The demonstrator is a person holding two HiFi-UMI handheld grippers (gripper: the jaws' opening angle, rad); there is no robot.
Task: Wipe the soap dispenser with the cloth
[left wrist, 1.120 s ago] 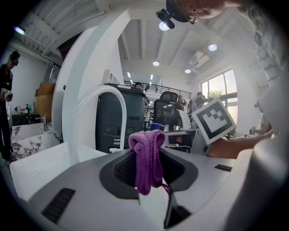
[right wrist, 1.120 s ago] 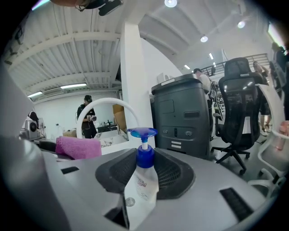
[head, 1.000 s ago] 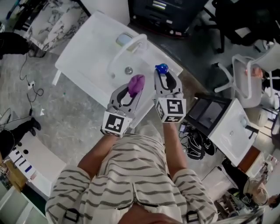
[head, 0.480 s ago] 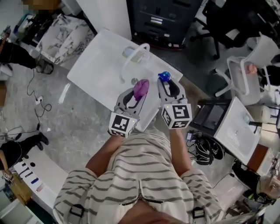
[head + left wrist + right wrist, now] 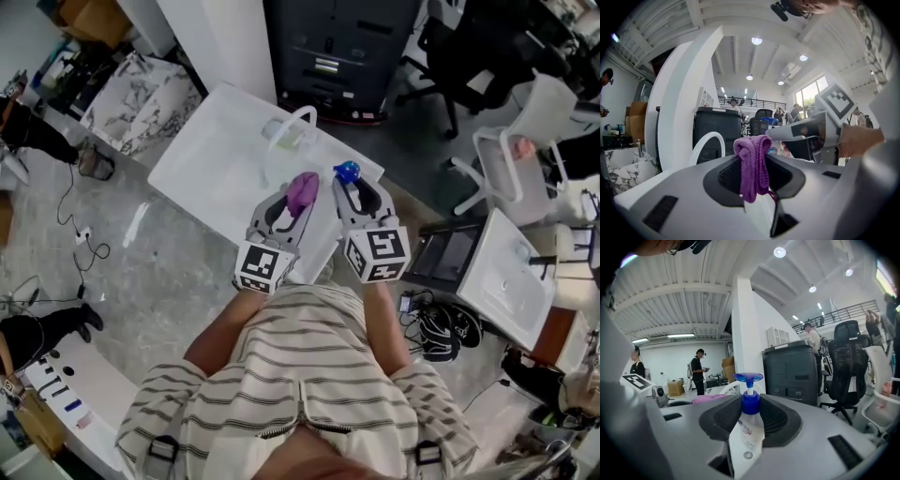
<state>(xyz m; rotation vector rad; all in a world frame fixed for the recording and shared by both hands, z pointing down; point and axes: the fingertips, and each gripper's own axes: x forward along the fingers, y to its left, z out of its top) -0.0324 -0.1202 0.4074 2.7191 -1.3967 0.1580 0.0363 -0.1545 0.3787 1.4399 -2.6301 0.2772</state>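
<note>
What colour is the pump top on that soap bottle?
Blue; the pump top shows best in the right gripper view.

Head view looks steeply down; gripper views look level along near jaws (both see the cabinet).

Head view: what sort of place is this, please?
Probably an open office or lab hall with a test set-up, not a real bathroom: a white sink stands alone on the grey floor, beside a dark filing cabinet and black office chairs, with loose cables around.

soap dispenser: clear, blue pump, upright between jaws | cloth: purple, bunched, seemingly clamped
</note>
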